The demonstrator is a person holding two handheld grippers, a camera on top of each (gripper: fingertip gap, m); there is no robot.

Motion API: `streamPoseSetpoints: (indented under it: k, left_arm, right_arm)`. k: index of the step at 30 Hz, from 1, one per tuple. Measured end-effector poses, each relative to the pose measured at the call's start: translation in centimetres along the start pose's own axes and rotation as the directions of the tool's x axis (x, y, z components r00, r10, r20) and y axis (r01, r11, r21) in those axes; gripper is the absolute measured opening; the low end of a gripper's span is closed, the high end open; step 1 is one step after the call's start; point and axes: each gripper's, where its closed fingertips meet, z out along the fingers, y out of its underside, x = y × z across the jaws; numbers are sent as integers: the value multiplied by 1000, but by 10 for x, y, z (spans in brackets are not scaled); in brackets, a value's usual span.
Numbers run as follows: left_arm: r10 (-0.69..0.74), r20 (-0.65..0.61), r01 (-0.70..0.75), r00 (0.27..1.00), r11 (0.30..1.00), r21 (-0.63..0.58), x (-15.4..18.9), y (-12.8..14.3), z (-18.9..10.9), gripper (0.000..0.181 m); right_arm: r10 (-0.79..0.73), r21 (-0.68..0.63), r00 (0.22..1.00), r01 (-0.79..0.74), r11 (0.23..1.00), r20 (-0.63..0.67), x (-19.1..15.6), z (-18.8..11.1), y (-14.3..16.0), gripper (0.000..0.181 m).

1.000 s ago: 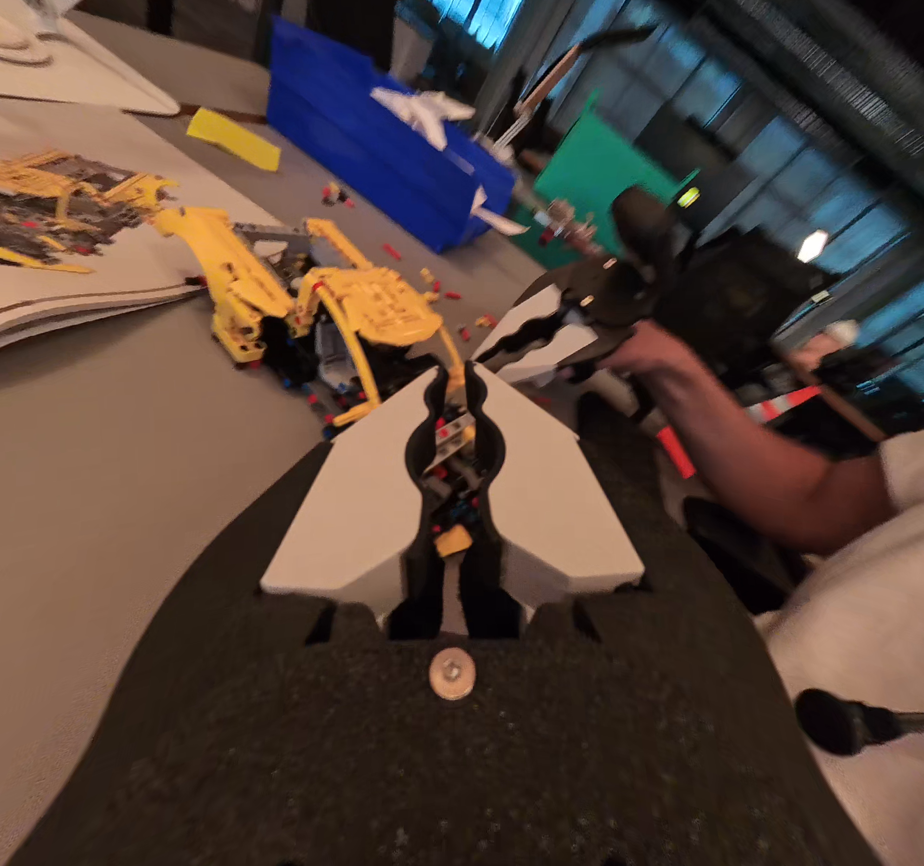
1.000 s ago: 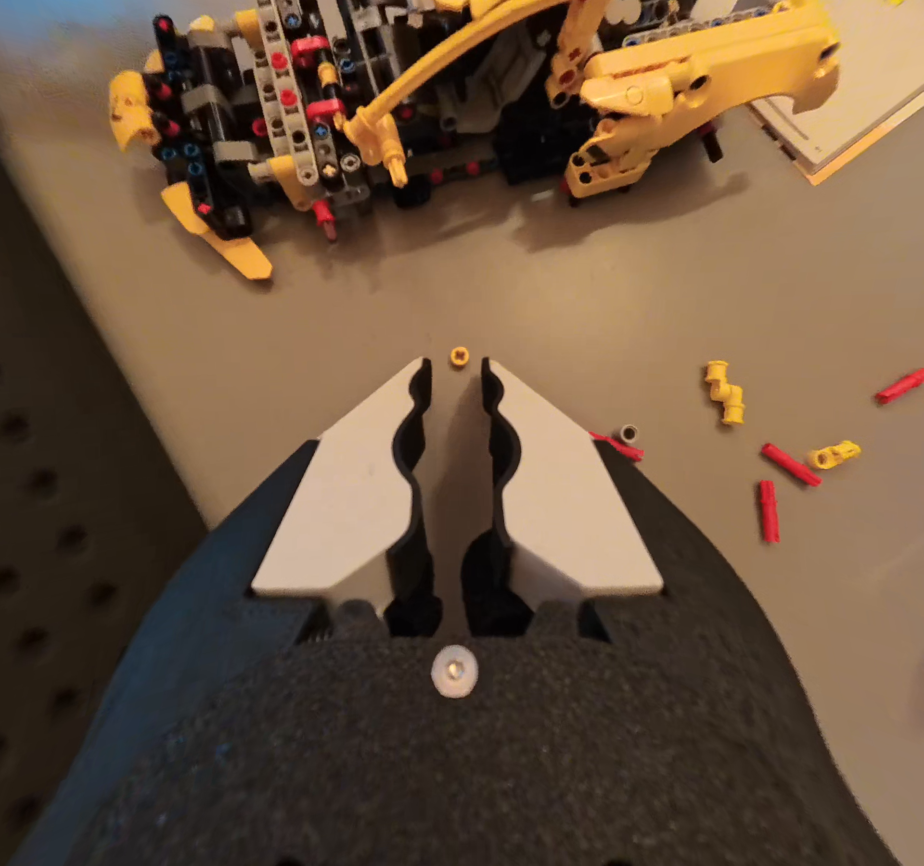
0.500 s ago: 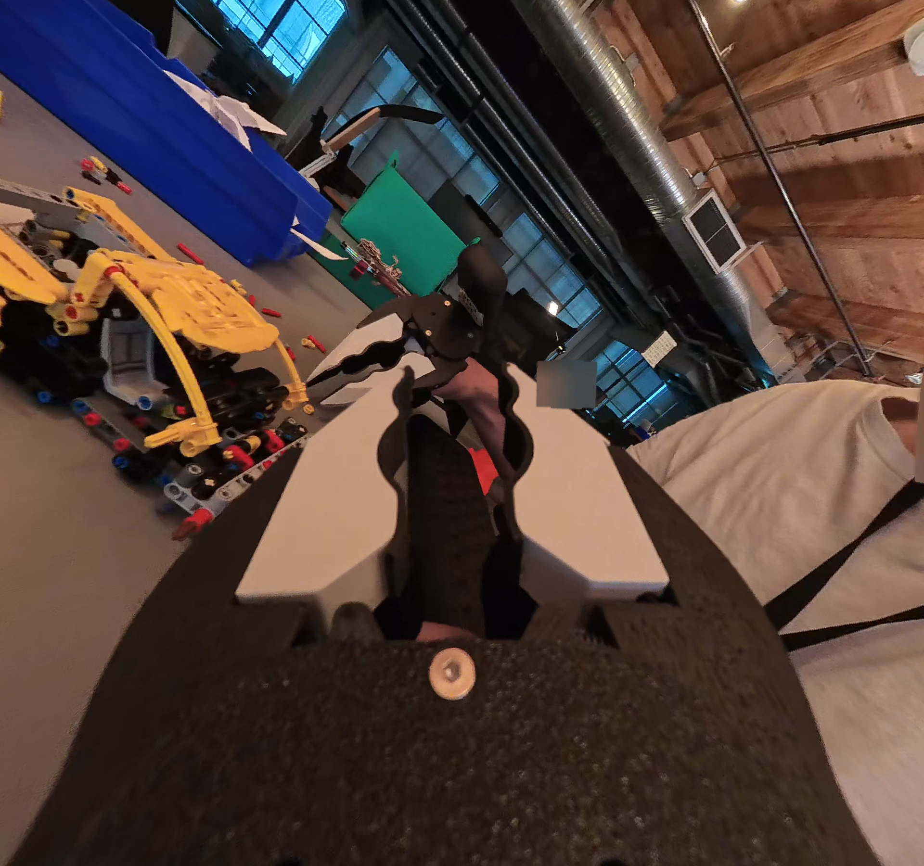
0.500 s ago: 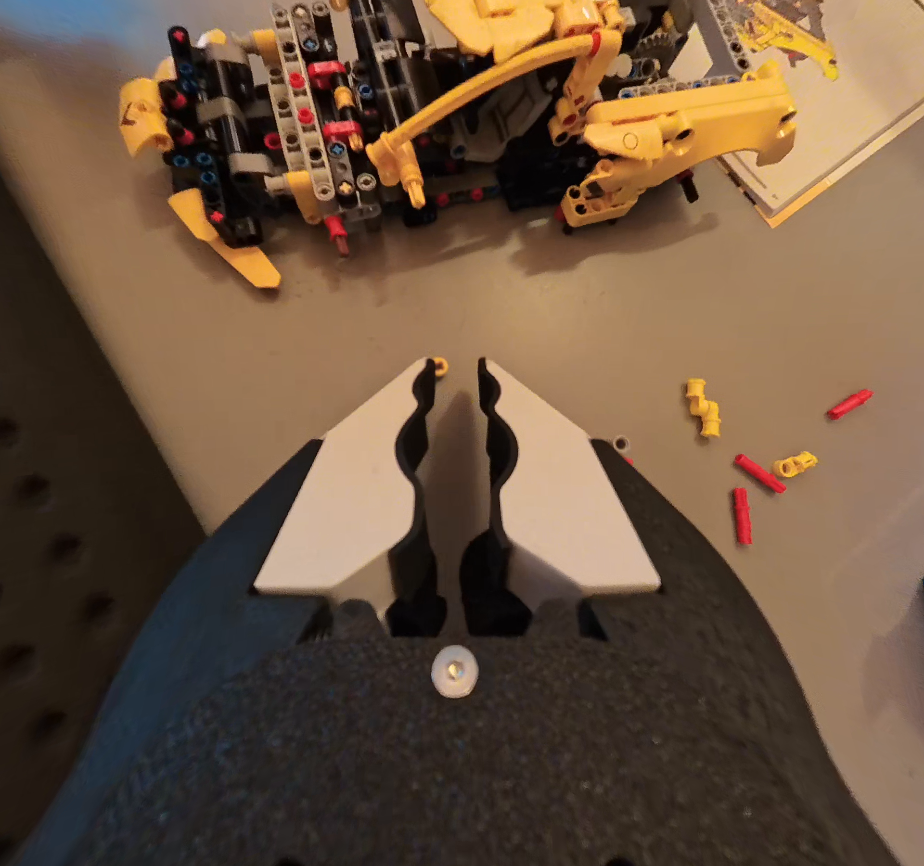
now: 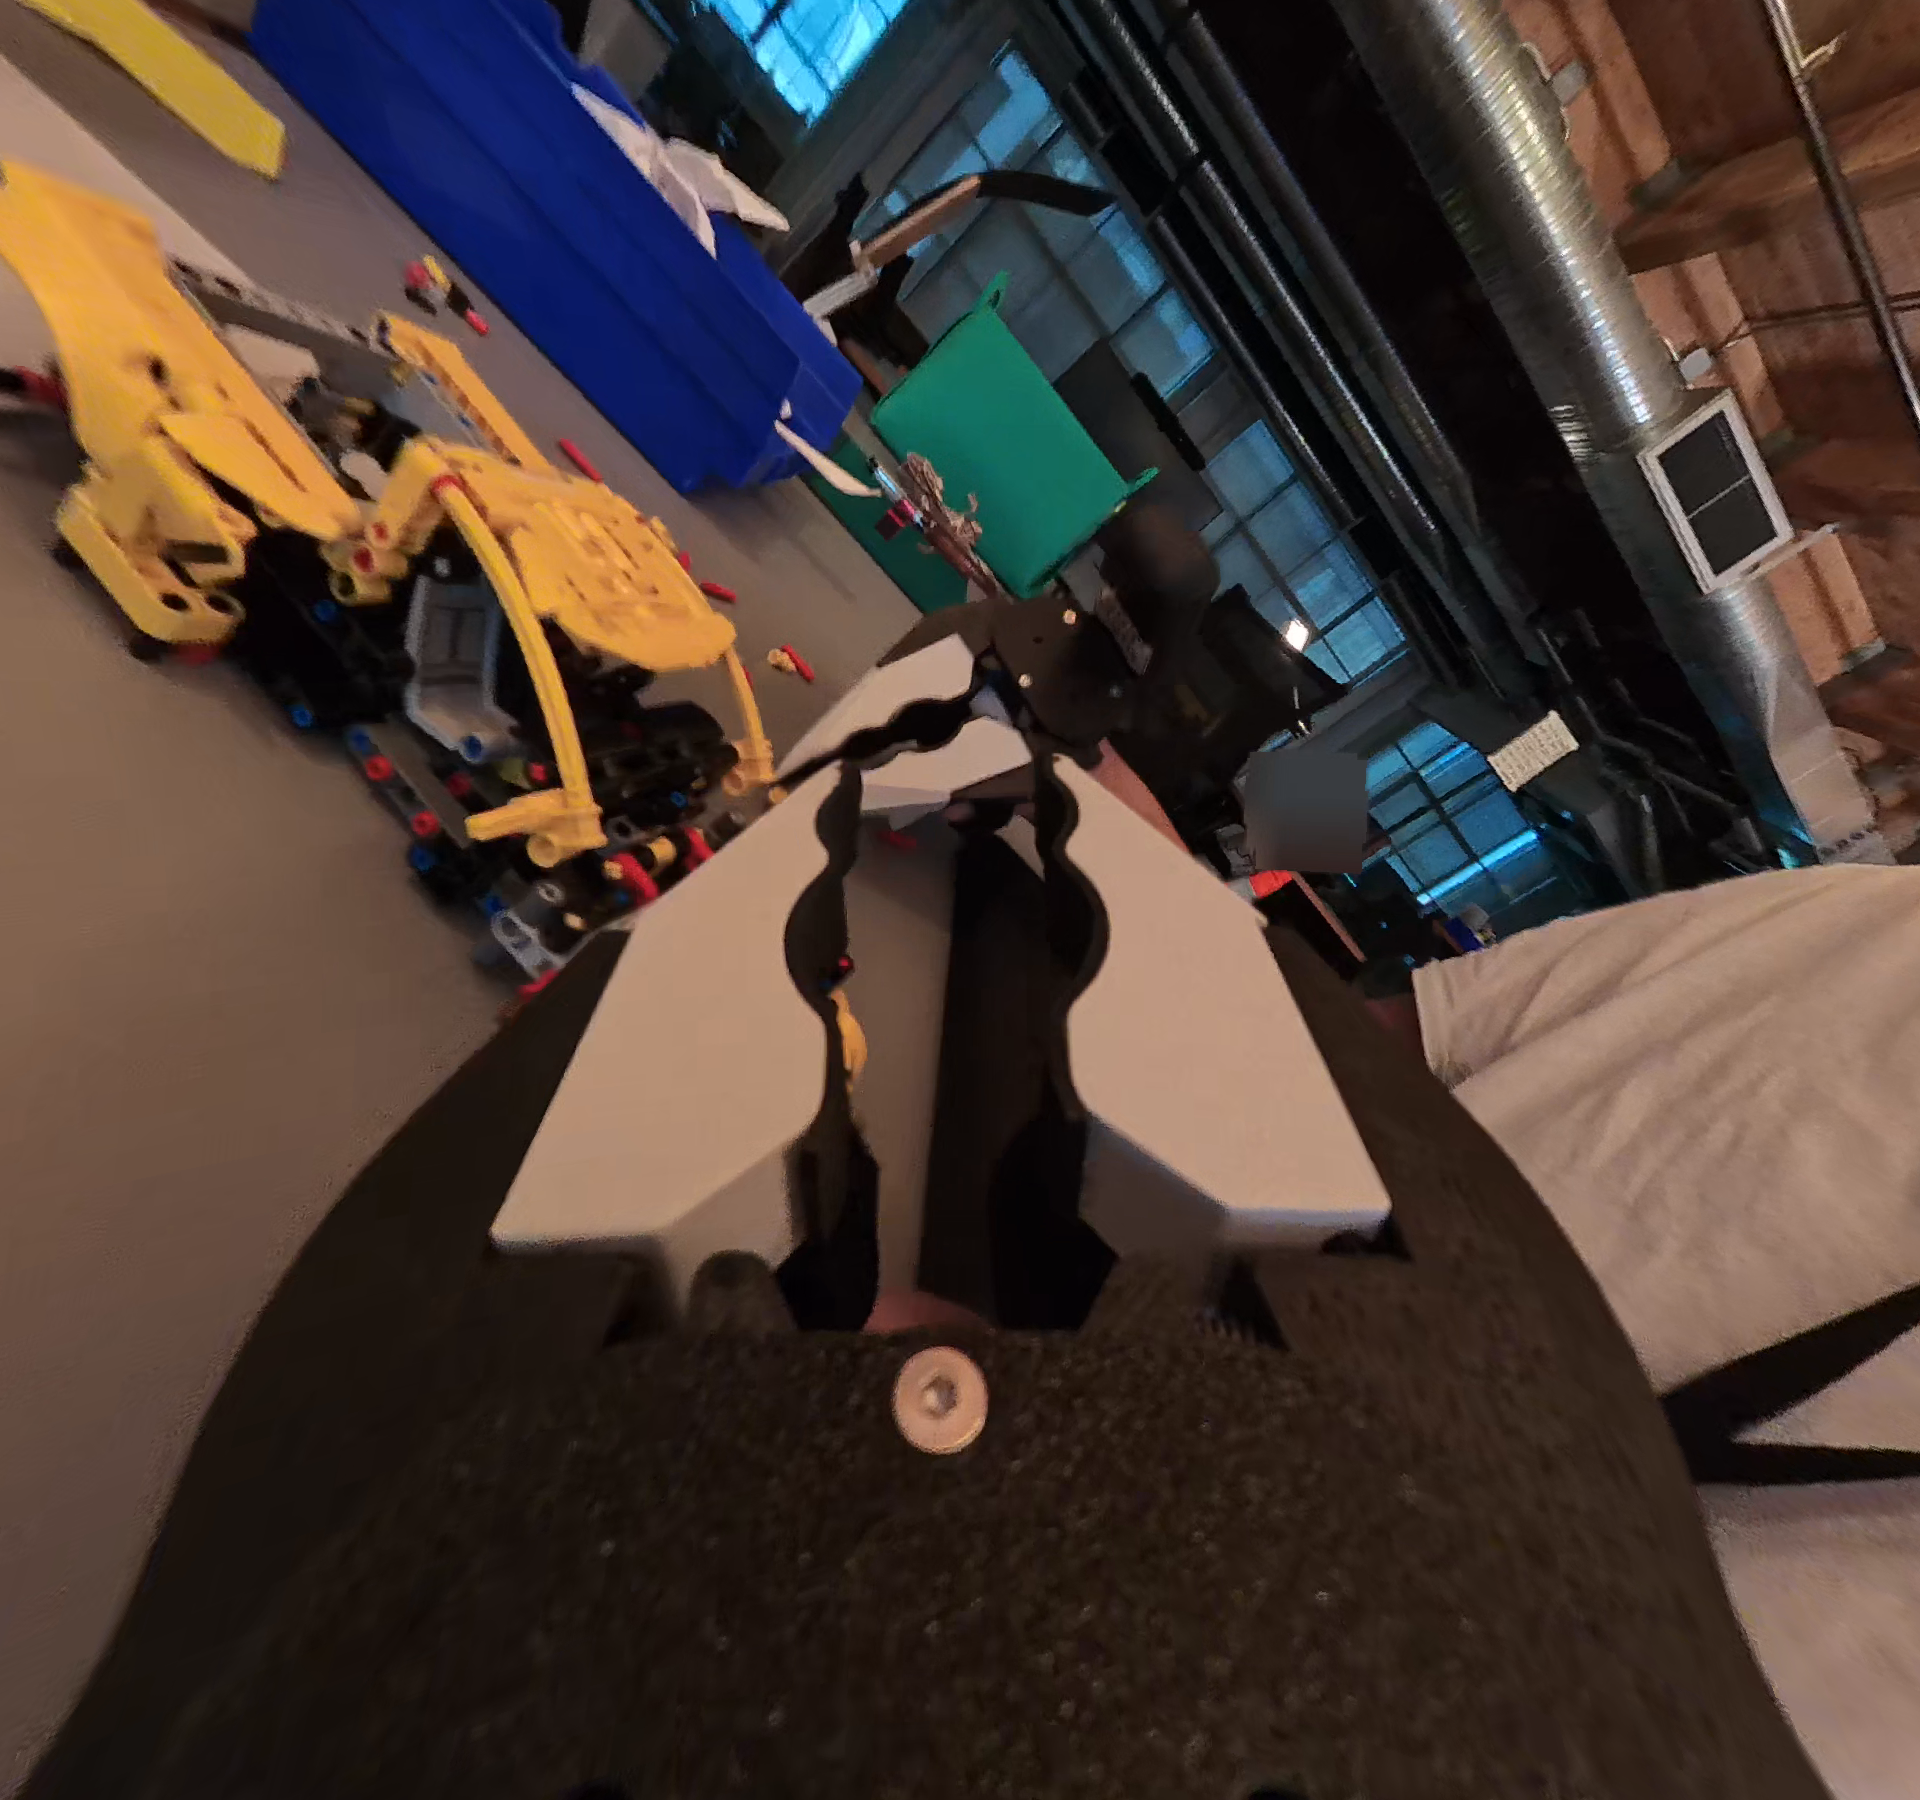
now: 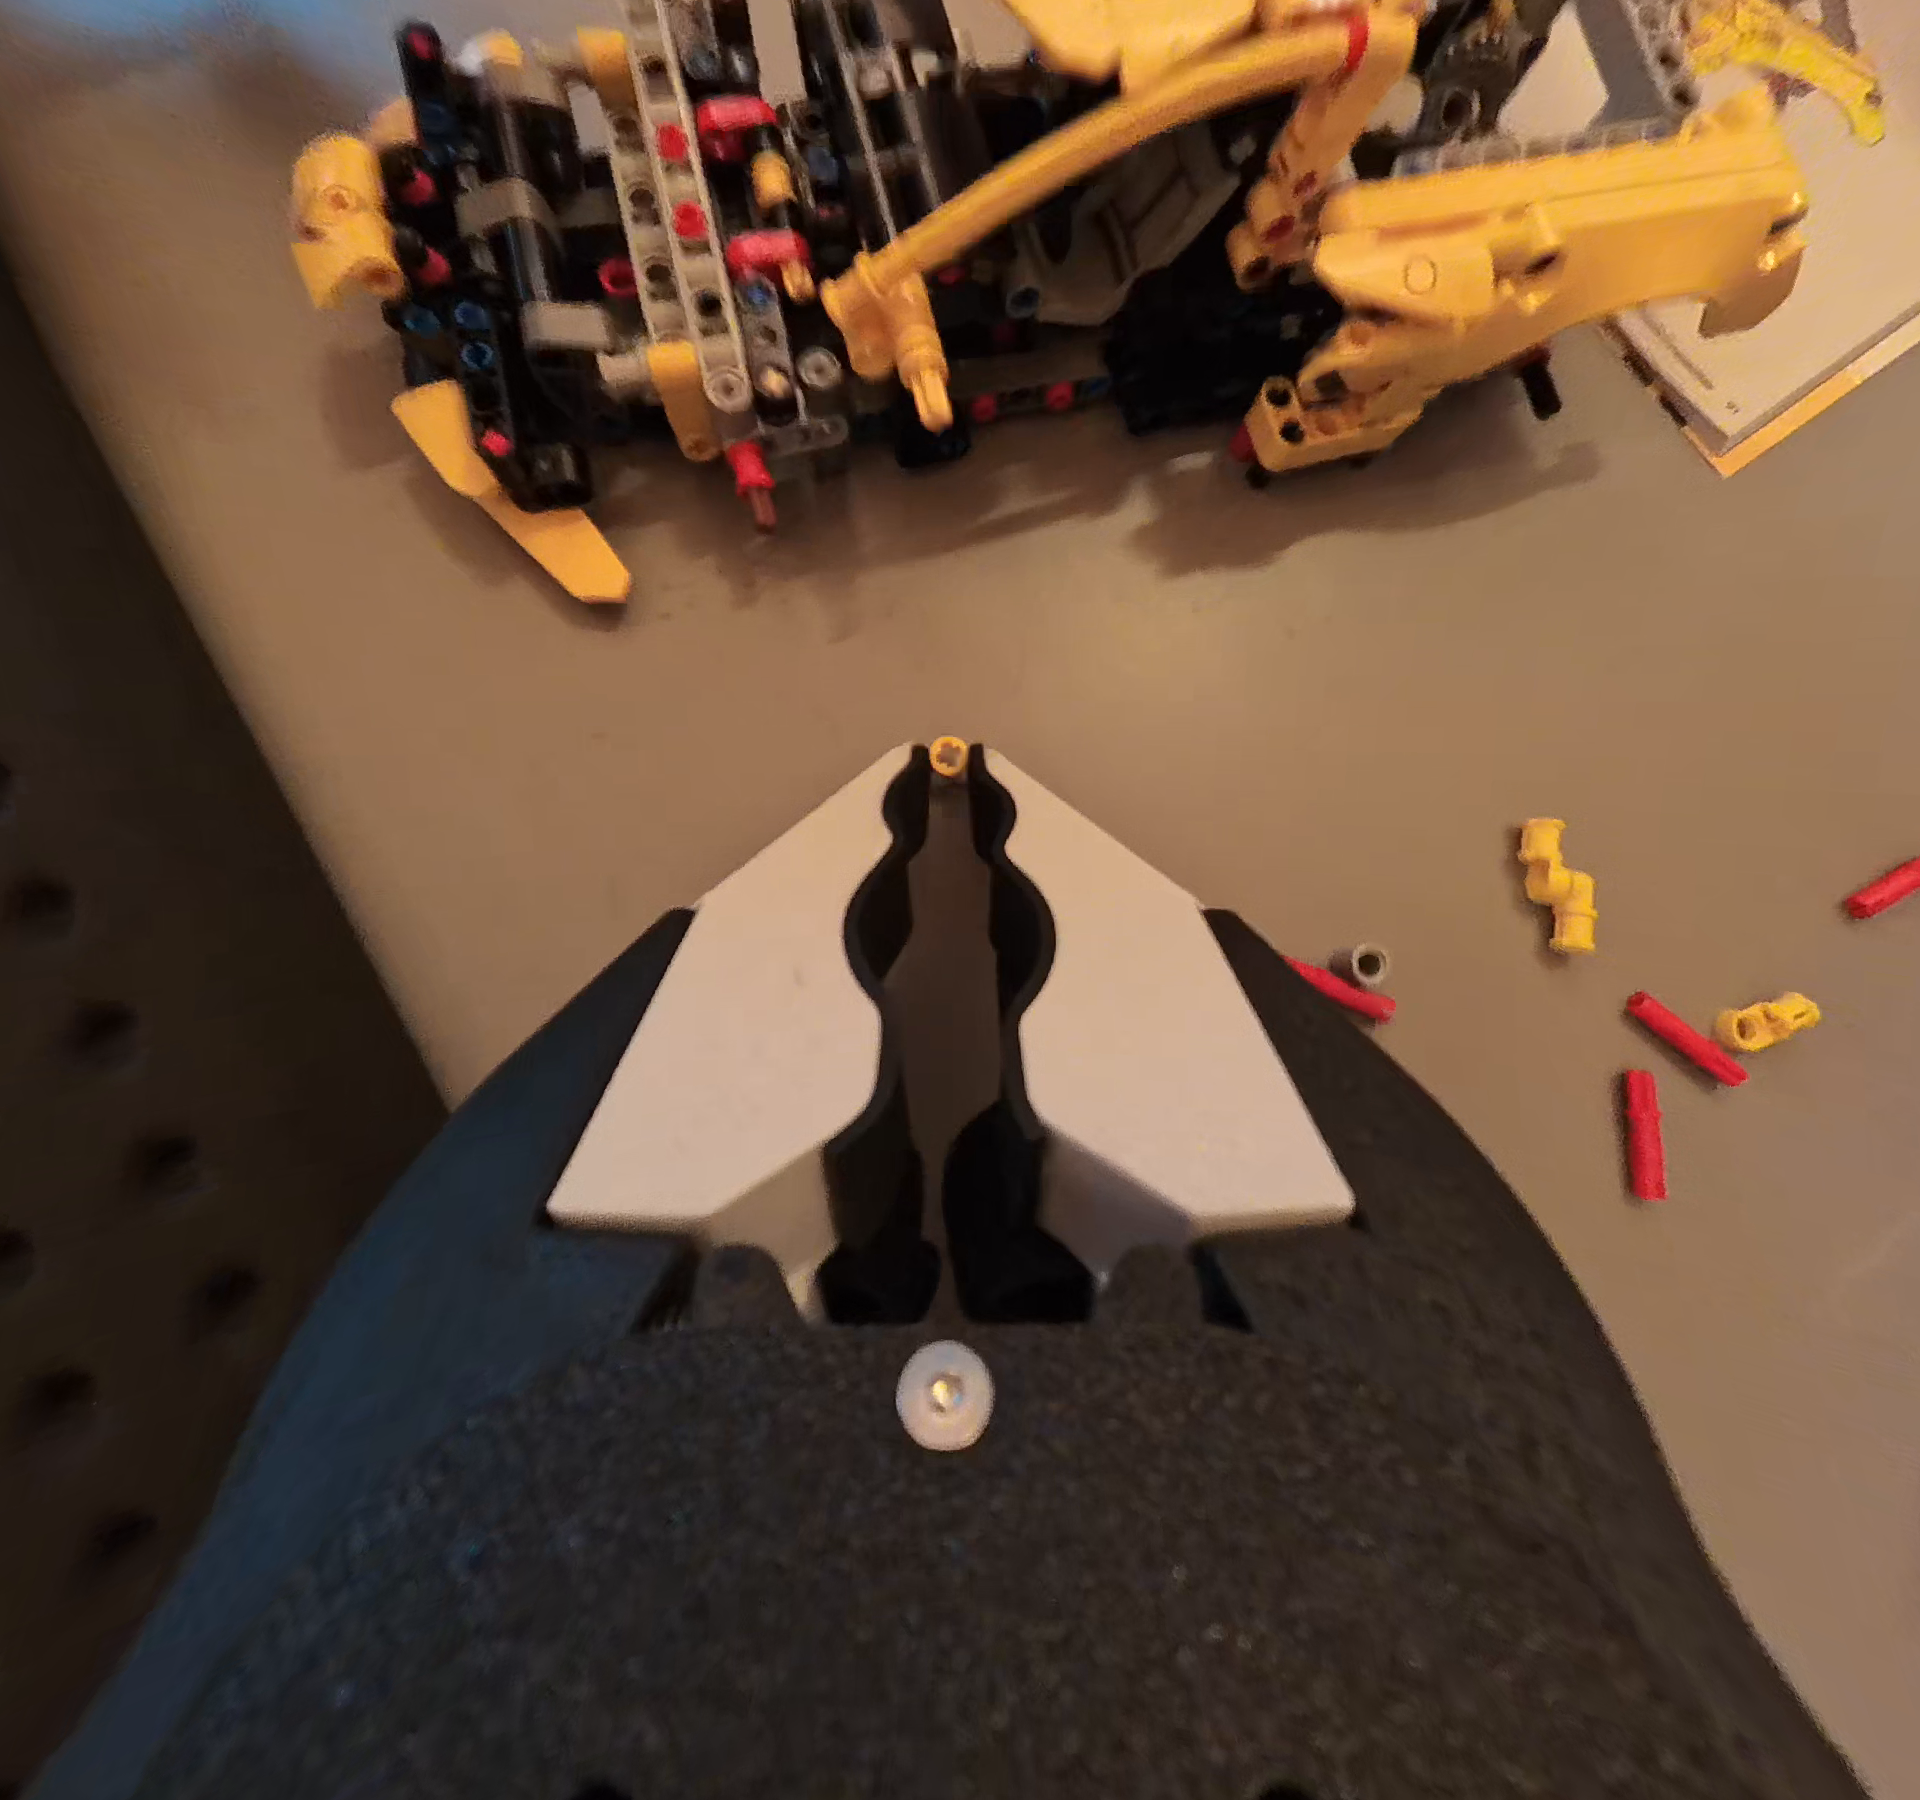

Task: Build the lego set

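One small yellow bush (image 6: 948, 755) now sits pinched at the tips of my right hand-held gripper (image 6: 948, 763) (moments ago apart, bush lying ahead); left hand-held gripper (image 5: 940, 794) gapes empty, model (image 6: 1039, 223) beyond.

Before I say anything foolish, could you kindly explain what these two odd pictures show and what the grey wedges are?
There is no robot here: a person holds a two-finger gripper in each hand, and each carries a camera looking forward along its fingers. The grey wedges are those fingers.

The left-hand picture comes from the left gripper, which is open, holds nothing and is tilted up towards the room. It also shows the right gripper farther off.

The other picture comes from the right gripper, looking down at the grey table. It is pinching a small yellow ring at its tips.

On the table lie the half-built yellow and black model, a booklet and loose red pins and yellow connectors. A blue bin stands beyond.
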Motion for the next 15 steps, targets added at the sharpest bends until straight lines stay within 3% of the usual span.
streamPoseSetpoints:
  k: [3, 5, 7, 9, 11, 15]
  left_arm:
    - [-67, -95, 62, 993, 996, -59, 17, 11, 5, 33]
    - [-129, -221, 118, 967, 991, -64, 37, 9, 5, 32]
    - [-183, -357, 177, 916, 983, -48, 57, 2, -1, 27]
    - [-235, -475, 242, 848, 969, -48, 70, -4, -8, 11]
    - [-277, -553, 293, 786, 954, -61, 77, -8, -12, 10]
    - [-245, -588, 265, 771, 963, -53, 85, -8, -15, 11]
  right_arm:
    - [-85, 252, 996, 72, 965, 42, -27, -18, -57, 5]
    - [-191, 494, 981, 152, 856, 28, -59, -40, -110, 5]
    - [-240, 650, 971, 193, 735, -17, -82, -58, -152, 5]
    - [-279, 701, 960, 214, 680, -22, -99, -60, -176, 5]
    - [-303, 731, 951, 254, 633, -67, -104, -59, -190, 5]
    - [-299, 769, 951, 247, 589, -77, -101, -64, -199, 5]
